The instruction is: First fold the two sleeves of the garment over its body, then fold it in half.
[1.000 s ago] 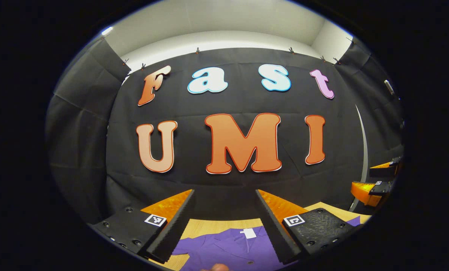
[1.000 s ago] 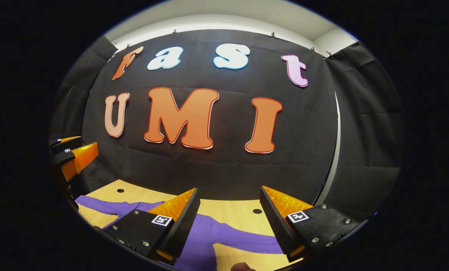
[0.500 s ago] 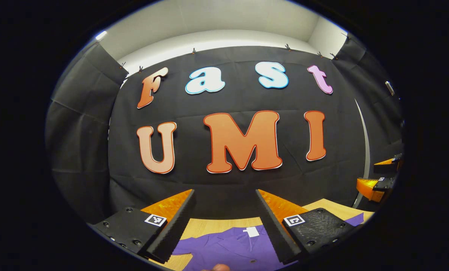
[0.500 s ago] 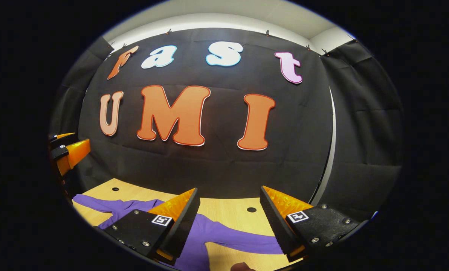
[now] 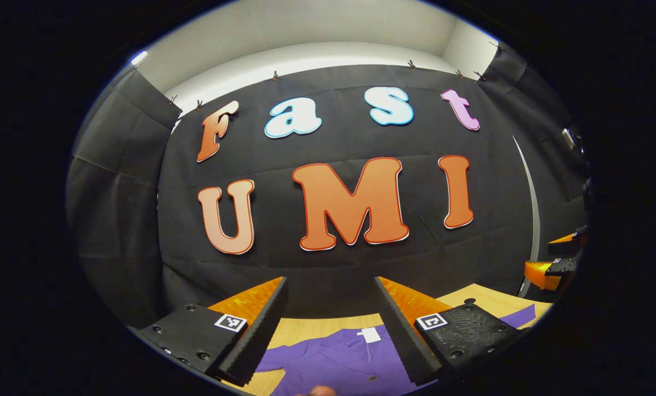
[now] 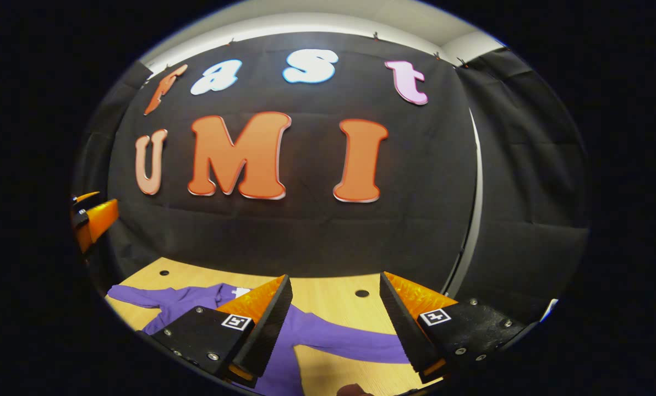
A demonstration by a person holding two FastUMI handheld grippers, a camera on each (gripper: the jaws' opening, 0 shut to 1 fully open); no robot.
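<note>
Since the purple garment (image 5: 339, 360) lies flat on the wooden surface (image 6: 328, 300), sleeves spread toward its edges, it looks light and limp, best pinched at a cuff by either gripper's wide, empty fingers (image 6: 264, 324).

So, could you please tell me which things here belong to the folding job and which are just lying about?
Part of the job:
- purple garment, spread flat on the table
- its right sleeve, still stretched out sideways
- left gripper, fingers apart
- right gripper, fingers apart

Just there:
- wooden table with holes in its top
- white tag at the collar
</note>
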